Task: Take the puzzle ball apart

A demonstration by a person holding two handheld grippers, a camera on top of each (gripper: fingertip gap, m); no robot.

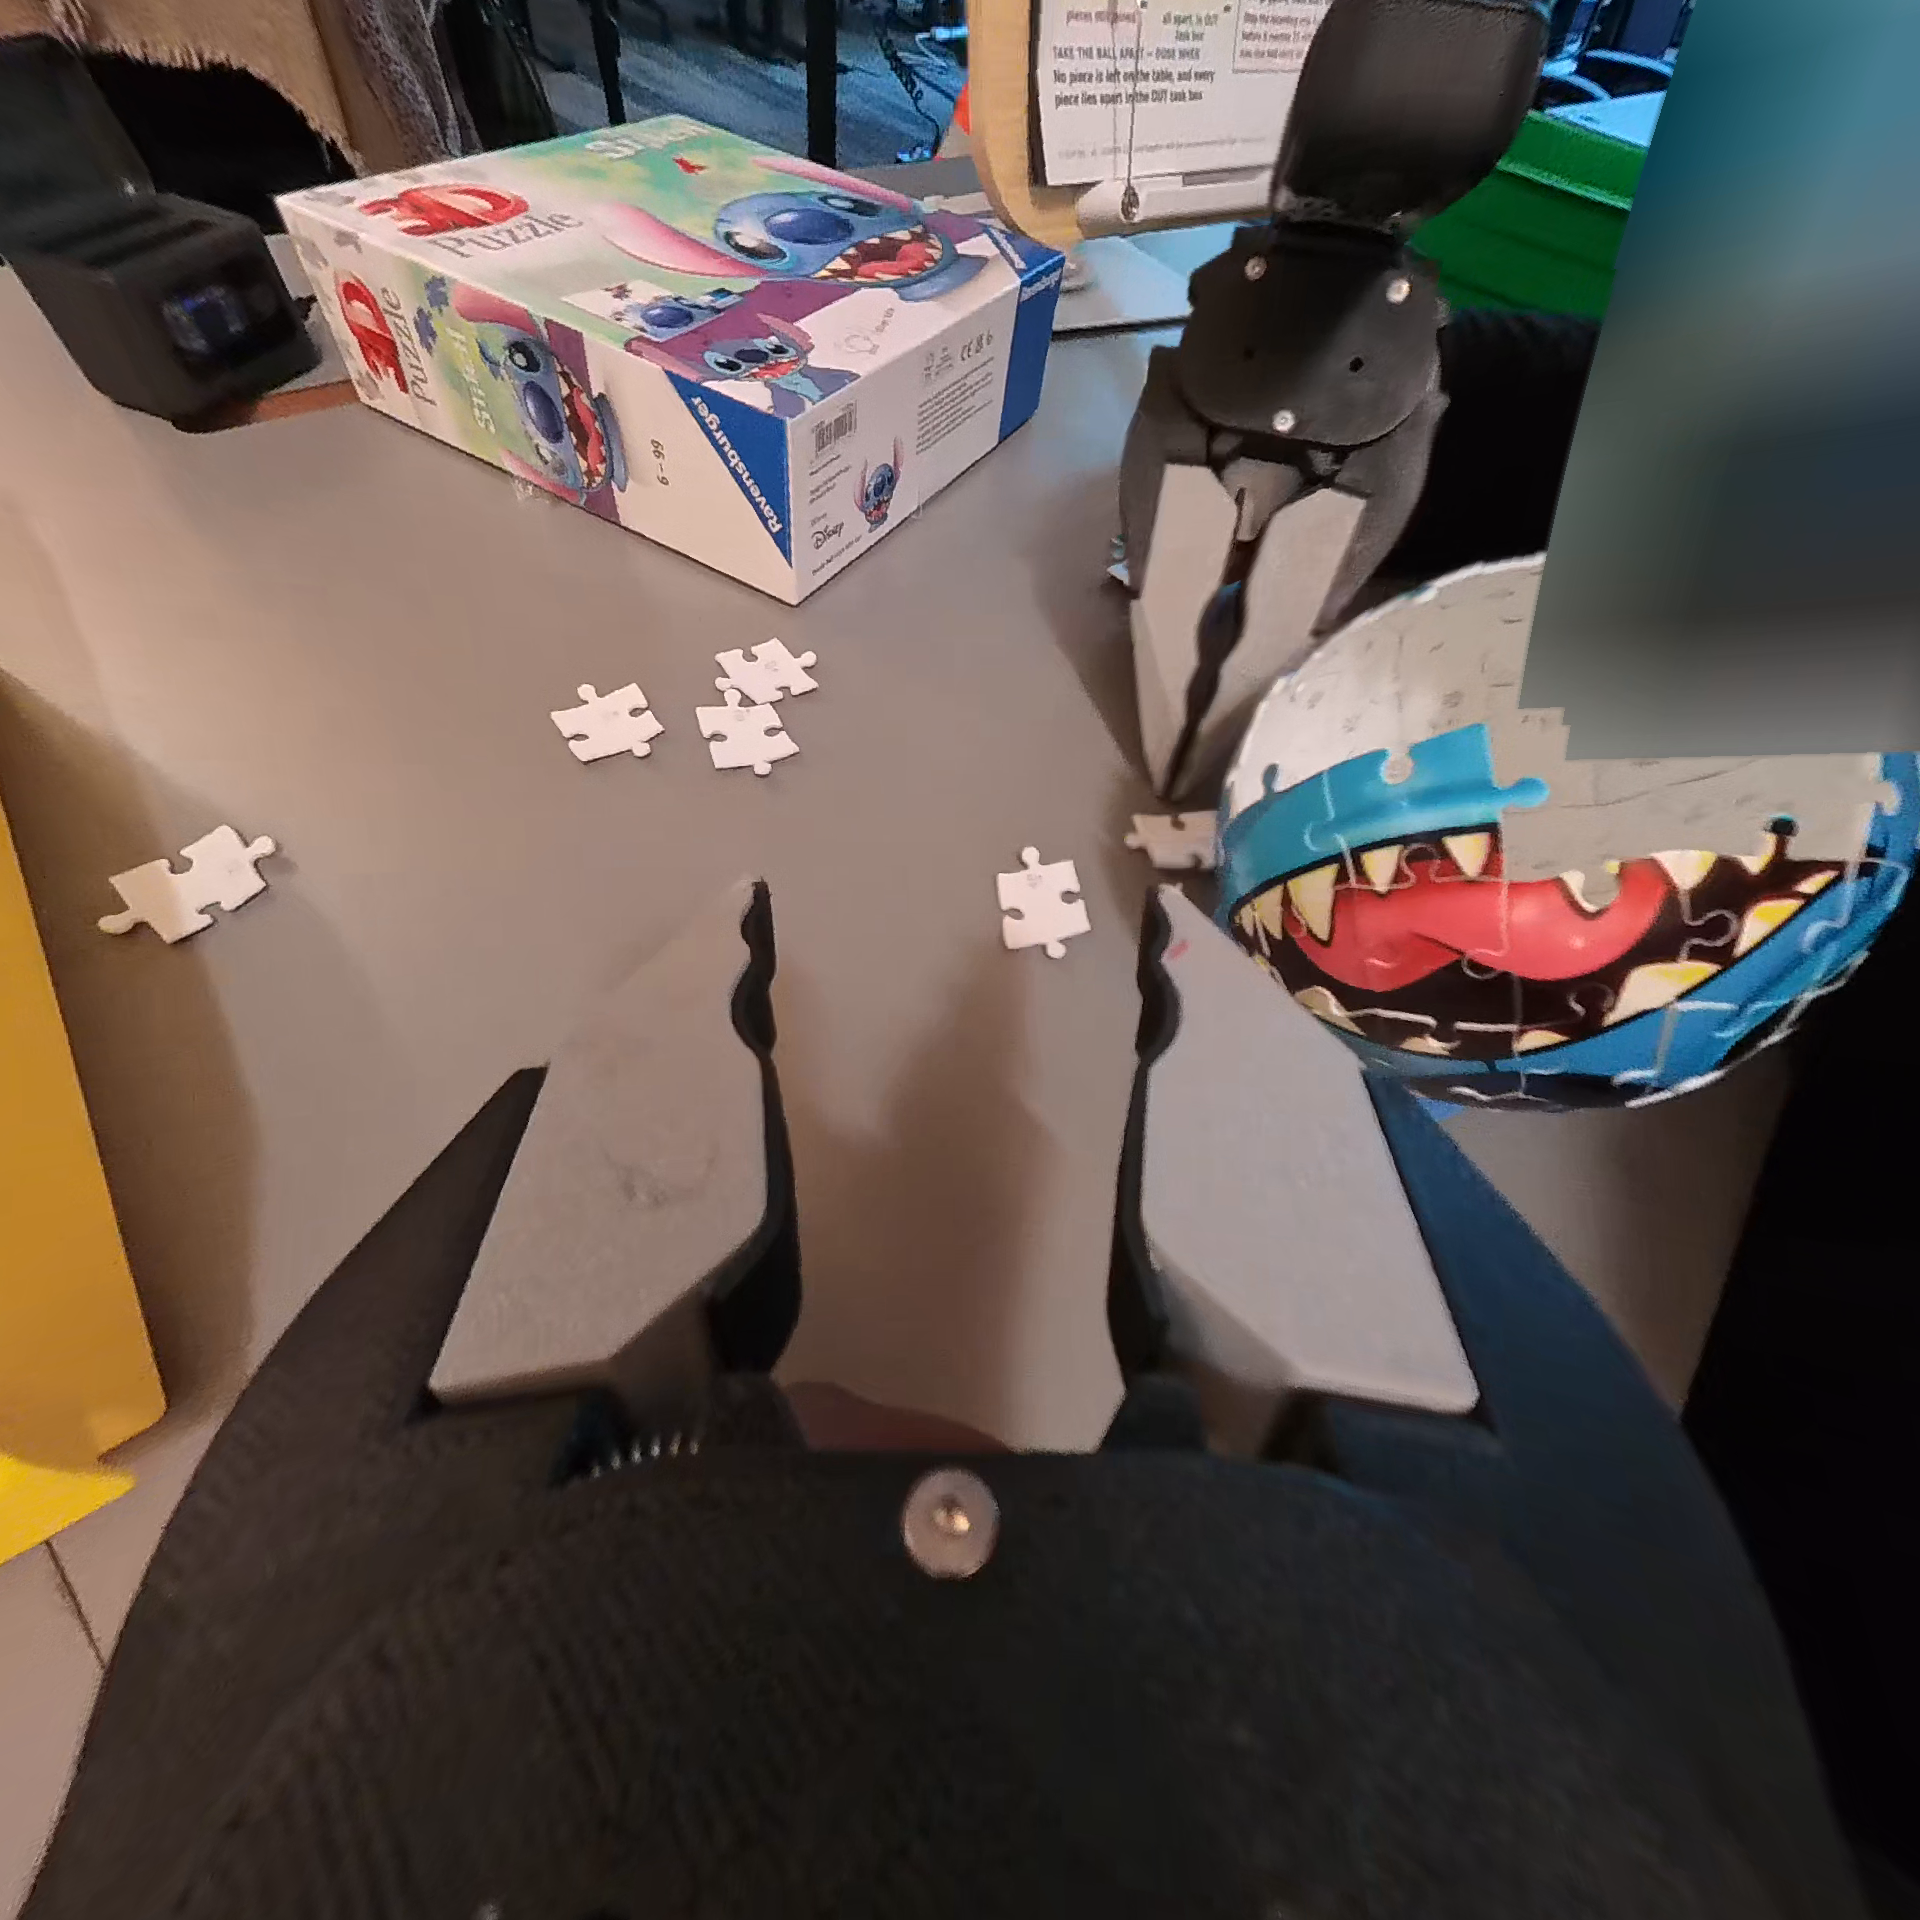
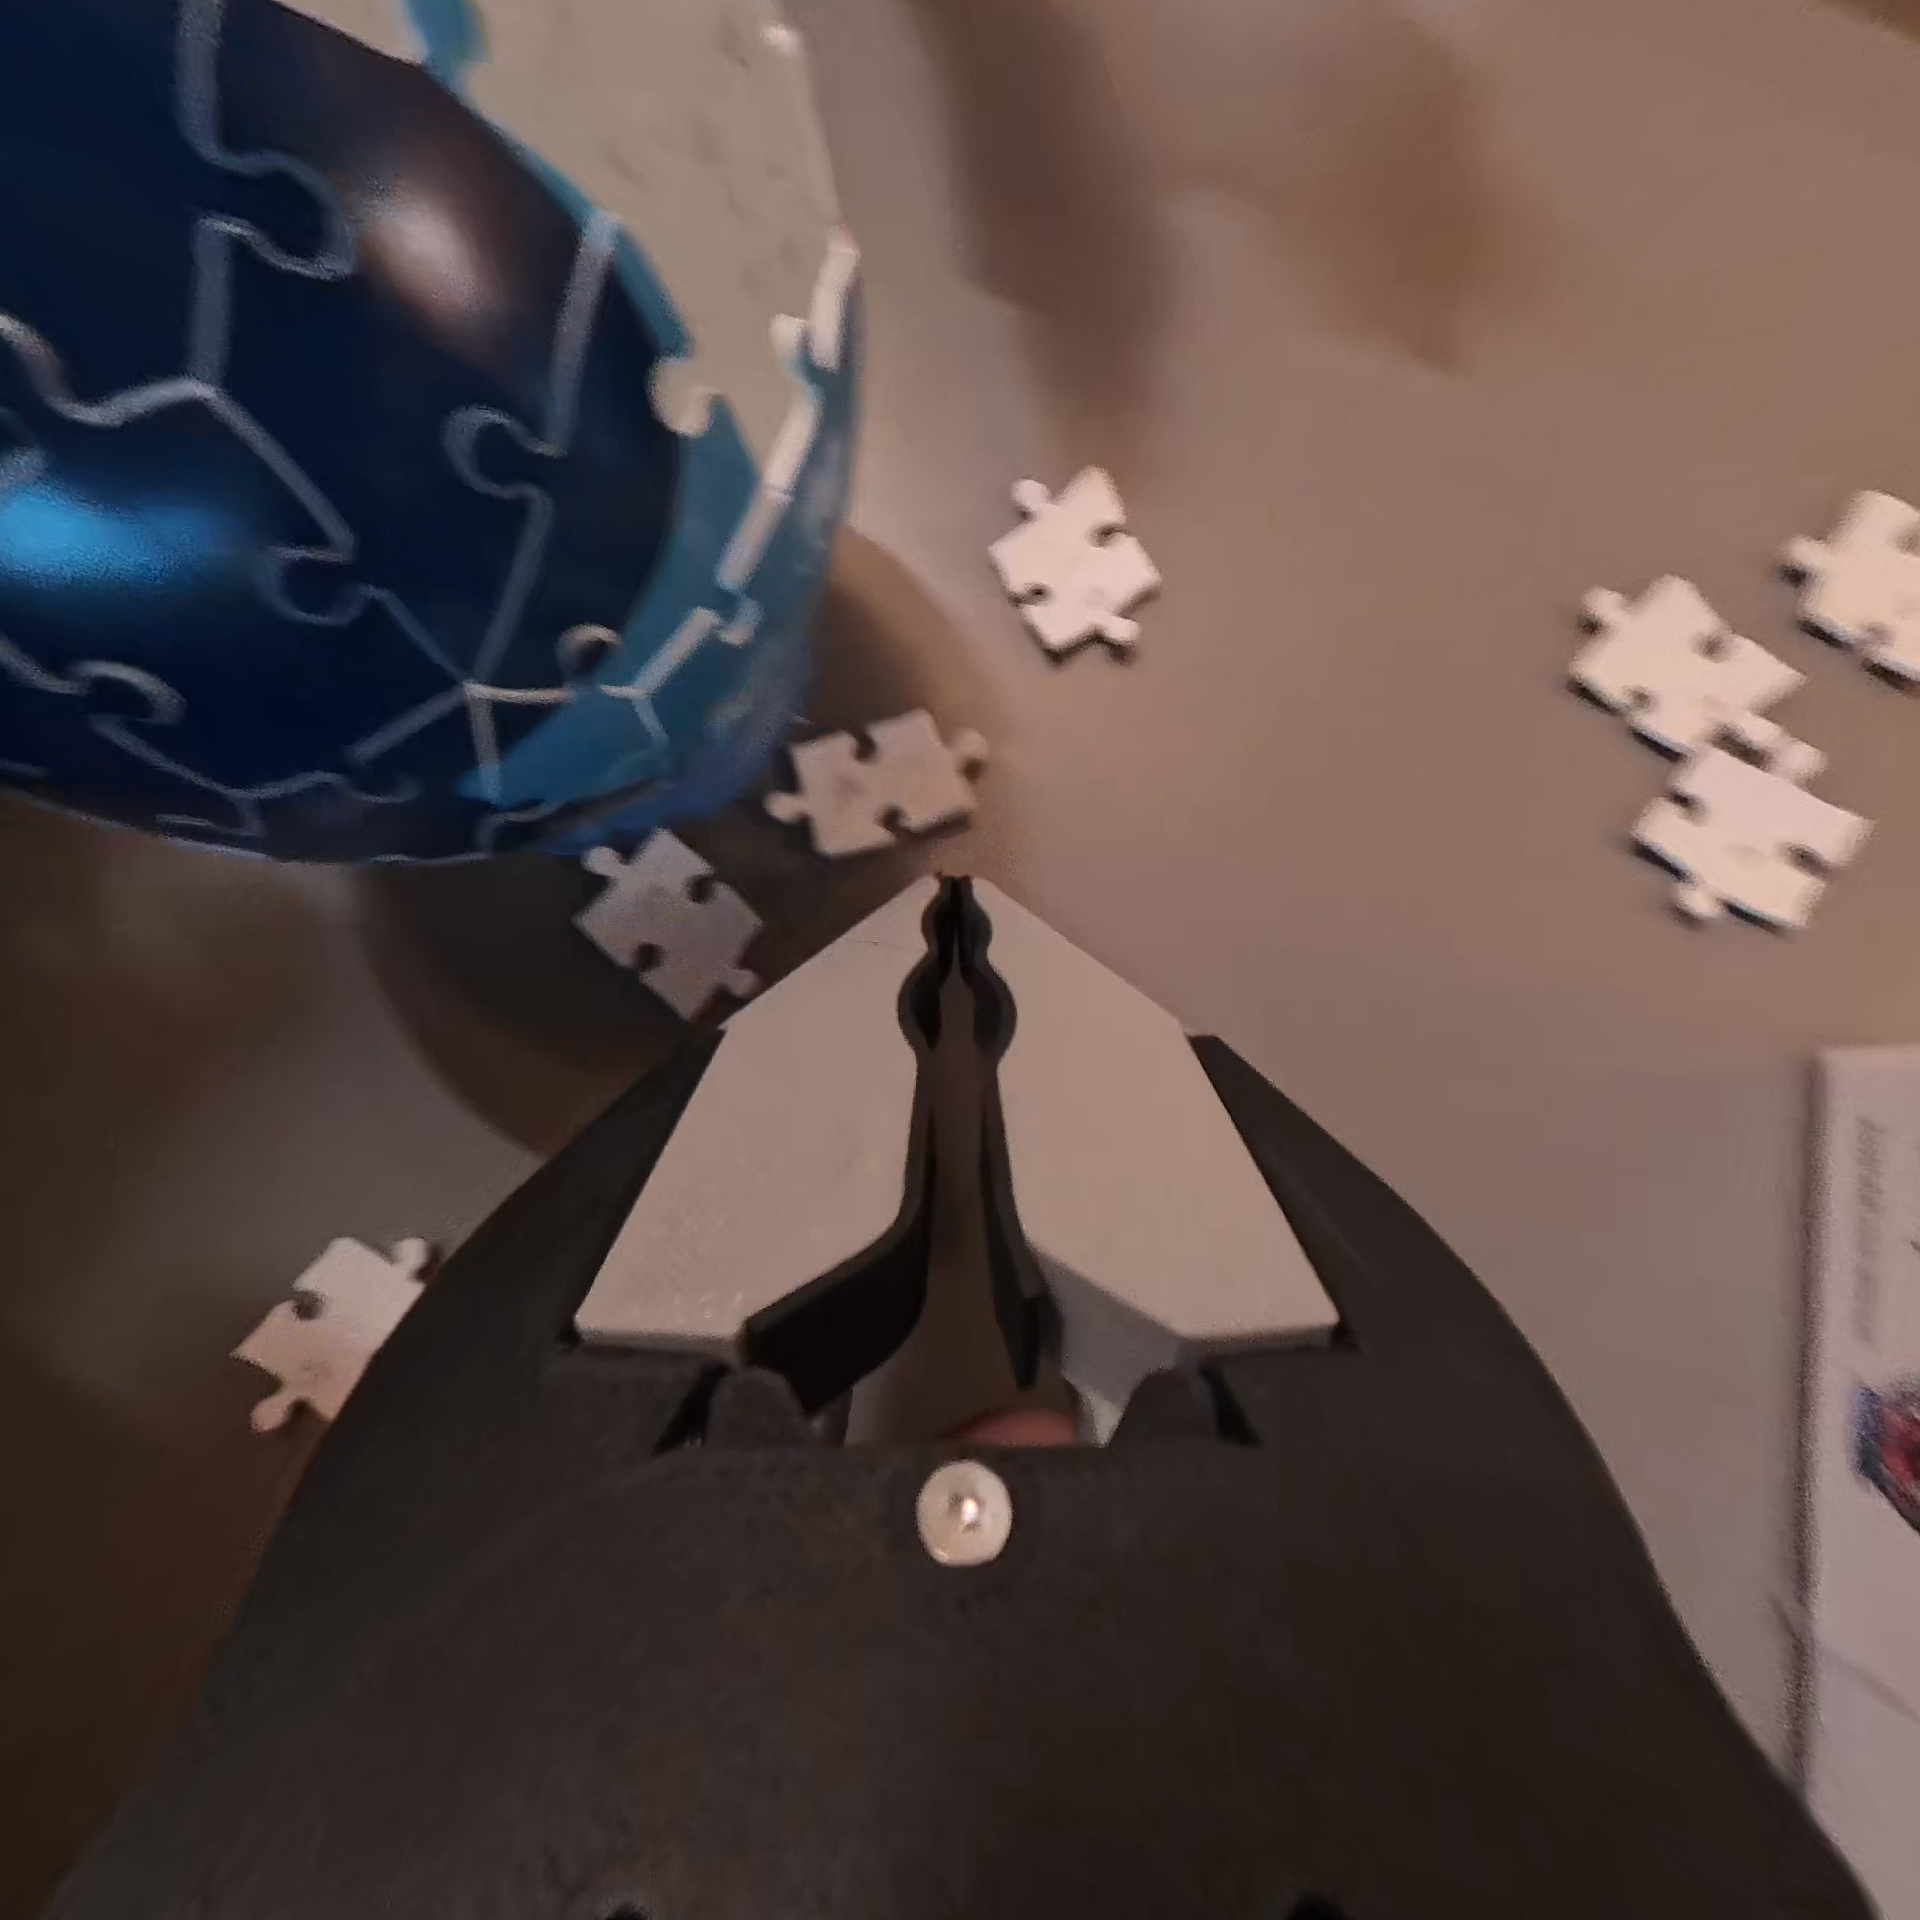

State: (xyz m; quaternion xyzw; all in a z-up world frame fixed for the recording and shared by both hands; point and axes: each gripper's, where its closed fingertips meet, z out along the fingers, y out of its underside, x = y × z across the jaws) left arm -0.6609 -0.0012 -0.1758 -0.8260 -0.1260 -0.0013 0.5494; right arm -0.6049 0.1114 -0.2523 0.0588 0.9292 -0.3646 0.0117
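The puzzle ball (image 1: 1558,935) is blue with a toothed red mouth, and its top is open with pieces gone. It sits at the right, close to the right finger of my left gripper (image 1: 956,904), which is open and empty. My right gripper (image 1: 1179,779) points down at the table just left of the ball, shut, with a loose piece (image 1: 1169,836) under its tip. In the right wrist view the right gripper (image 2: 951,883) is shut with nothing between its tips, and the ball (image 2: 312,468) is at the upper left. White face-down pieces (image 2: 878,779) lie near it.
Several loose pieces (image 1: 608,720) lie on the grey table (image 1: 416,675). The puzzle box (image 1: 675,353) lies at the back, a black device (image 1: 156,301) is at the back left, and a yellow object (image 1: 52,1143) is at the left edge. A paper sheet (image 2: 1870,1351) lies at the right. Some 15 cm of space lies between my two pairs of fingers.
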